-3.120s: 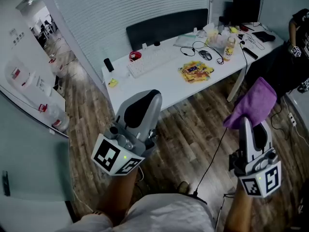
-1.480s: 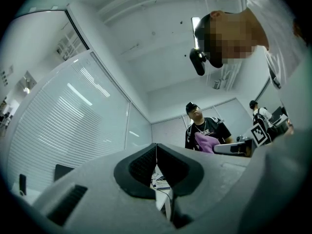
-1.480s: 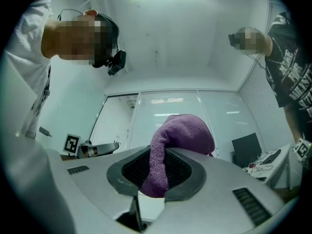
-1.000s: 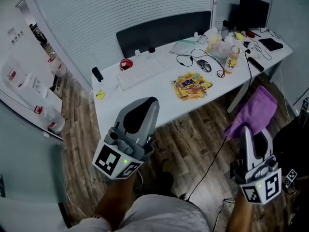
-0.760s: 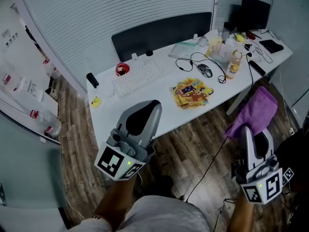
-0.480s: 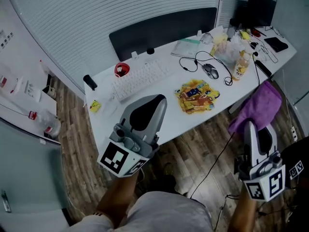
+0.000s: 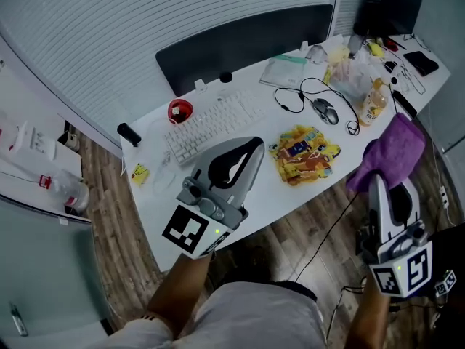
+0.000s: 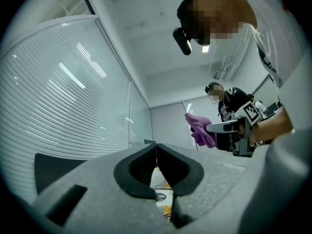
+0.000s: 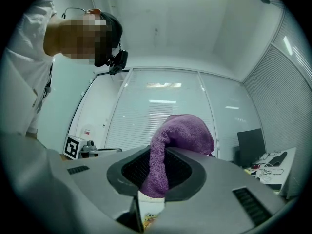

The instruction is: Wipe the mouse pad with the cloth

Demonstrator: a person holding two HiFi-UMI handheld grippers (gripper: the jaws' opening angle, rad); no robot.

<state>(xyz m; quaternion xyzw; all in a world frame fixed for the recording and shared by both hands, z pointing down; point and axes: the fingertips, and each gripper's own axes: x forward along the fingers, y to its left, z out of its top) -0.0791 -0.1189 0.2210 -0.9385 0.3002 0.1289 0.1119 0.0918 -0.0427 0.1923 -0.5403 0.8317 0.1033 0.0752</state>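
Wiping is not yet begun, I judge: right tool clamps the cloth in the air, left tool closed and empty, pad untouched on the surface

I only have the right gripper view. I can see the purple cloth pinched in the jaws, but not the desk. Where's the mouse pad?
Observer: The colourful mouse pad lies on the white desk, just right of the keyboard, with the mouse beyond it.
Operator: Is the cloth on the pad?
Observer: No. In the head view the right gripper holds the purple cloth up in the air, right of the pad, near the desk's front edge.
Operator: And the left gripper?
Observer: The left gripper has its jaws together with nothing between them.
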